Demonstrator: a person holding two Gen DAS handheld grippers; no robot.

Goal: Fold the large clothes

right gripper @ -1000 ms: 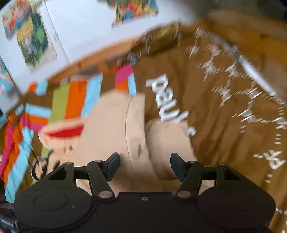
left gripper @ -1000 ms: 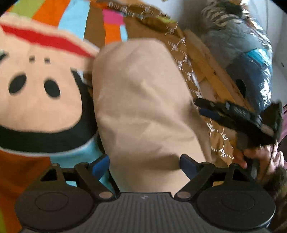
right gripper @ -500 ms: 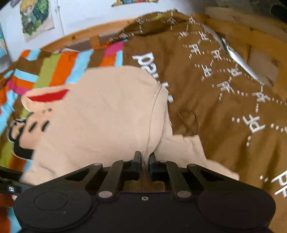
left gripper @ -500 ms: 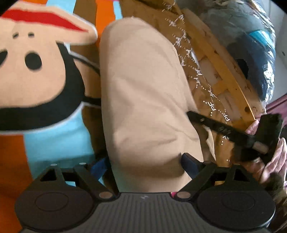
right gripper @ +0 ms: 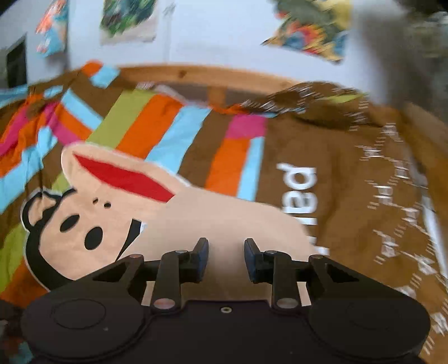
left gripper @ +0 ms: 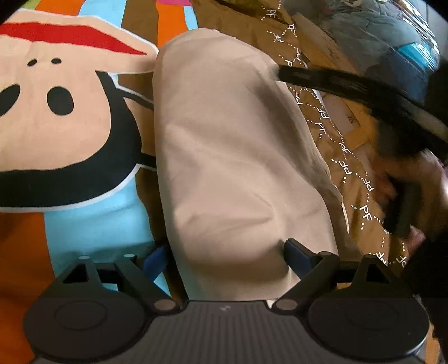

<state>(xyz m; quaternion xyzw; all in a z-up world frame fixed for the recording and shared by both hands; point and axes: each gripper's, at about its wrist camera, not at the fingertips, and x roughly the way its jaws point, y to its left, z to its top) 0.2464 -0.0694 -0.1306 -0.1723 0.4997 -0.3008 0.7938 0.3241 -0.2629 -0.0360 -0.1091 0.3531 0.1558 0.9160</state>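
The beige garment [left gripper: 235, 156] lies in a long folded strip on the bed, stretched over the bright bedspread [left gripper: 92, 224] with the big cartoon monkey face [left gripper: 56, 112] printed on it. The monkey sits just beside the strip's one long edge, and the brown part of the cover with its dotted white "PF" lettering [left gripper: 366, 210] runs along the other. The left gripper [left gripper: 224, 254] is spread wide, one blue-padded finger on each side of the near end of the strip, the cloth bulging up between them; neither pad visibly presses in. In the left wrist view the right gripper [left gripper: 336, 81] shows as a dark blurred bar above the far side of the strip, with the person's hand [left gripper: 406, 182] smeared with motion behind it. From its own camera, the right gripper [right gripper: 226, 256] has its fingers parted to a moderate gap with nothing between them, poised above the beige cloth. Beyond the striped cover the wooden bed frame [right gripper: 212, 78] curves along the far edge, under a pale wall with colourful posters [right gripper: 128, 19].
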